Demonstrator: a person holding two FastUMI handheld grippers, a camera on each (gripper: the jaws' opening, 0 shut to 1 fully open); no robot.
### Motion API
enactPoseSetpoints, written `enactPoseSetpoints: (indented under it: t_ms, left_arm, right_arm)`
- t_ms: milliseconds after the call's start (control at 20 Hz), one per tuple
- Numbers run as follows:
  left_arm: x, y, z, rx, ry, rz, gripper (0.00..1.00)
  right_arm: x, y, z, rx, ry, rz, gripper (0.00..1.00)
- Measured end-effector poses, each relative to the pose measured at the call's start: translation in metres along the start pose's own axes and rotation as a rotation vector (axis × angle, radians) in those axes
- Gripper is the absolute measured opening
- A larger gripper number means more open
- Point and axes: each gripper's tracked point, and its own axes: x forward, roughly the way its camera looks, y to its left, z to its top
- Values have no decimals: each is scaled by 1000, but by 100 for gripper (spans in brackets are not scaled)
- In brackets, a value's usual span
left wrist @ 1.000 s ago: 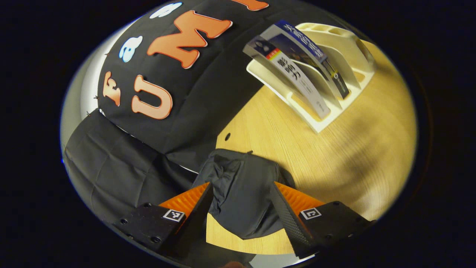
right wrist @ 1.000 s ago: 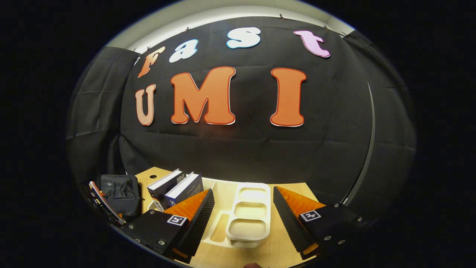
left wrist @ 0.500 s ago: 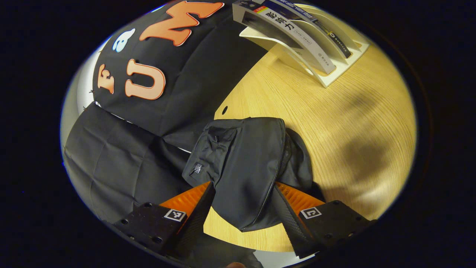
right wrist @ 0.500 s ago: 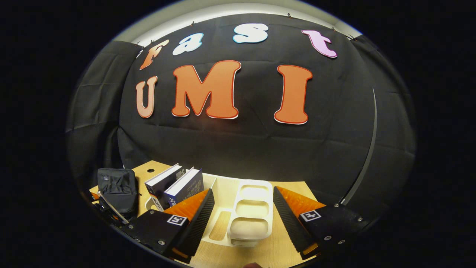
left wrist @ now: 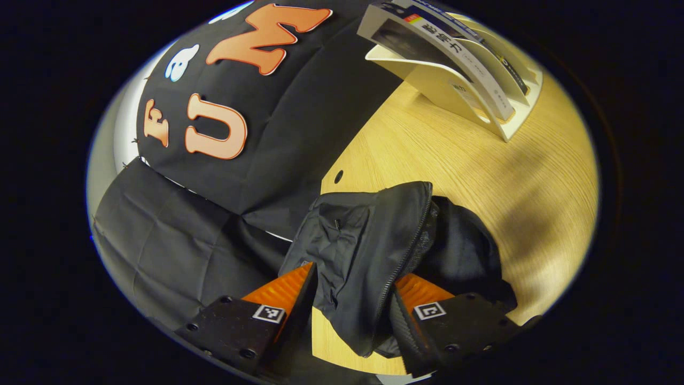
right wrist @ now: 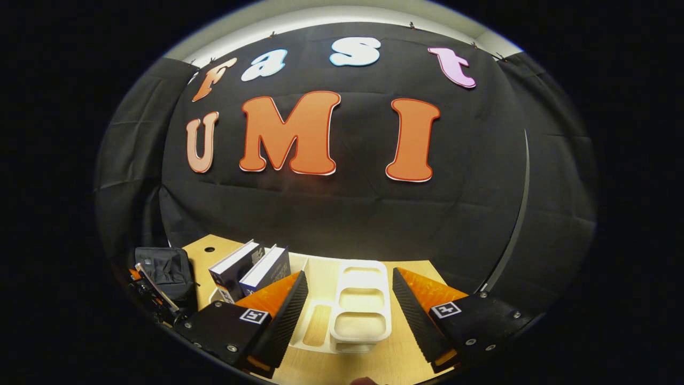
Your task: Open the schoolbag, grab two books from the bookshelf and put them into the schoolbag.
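Square-tagged, screw-studded hand-held gripper (right wrist: 346,299) bases

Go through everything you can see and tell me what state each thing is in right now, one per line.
schoolbag: on the table, fabric bunched, zipper line between the left gripper's fingers; open or zipped unclear
left gripper: fingers either side of the bag, grip unclear
right gripper: open, holding nothing
two books: leaning in the bookshelf
bookshelf: near slots vacant

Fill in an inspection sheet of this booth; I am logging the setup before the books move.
Surface: wooden table, one round hole near the back.
Job's things: black schoolbag, zipper visible; two books leaning in the cream bookshelf.
Clutter: nothing seen.
Grippers: left gripper straddles the schoolbag's fabric, grip unclear; right gripper open before the bookshelf.
Cables: nothing seen.
Surroundings: black cloth wall.
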Motion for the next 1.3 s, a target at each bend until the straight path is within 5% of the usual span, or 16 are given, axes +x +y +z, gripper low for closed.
enactPoseSetpoints:
  t_ms: [150,250,400,850,1300]
  left_arm:
    - [11,2,3,-31,-4,-104,60]
    - [14,7,5,-64,-13,-179,28]
    - [10,20,13,-107,-44,-312,9]
    - [7,49,22,-138,-91,-705,6]
    - [19,98,28,-127,-126,-946,4]
  right_arm:
    - [2,14,1,-32,9,-25,94]
    - [-2,28,6,-33,7,-53,94]
    - [-14,57,8,-2,41,-78,94]
    - [-19,161,25,-52,160,-23,94]
    - [-8,192,32,-46,349,-93,95]
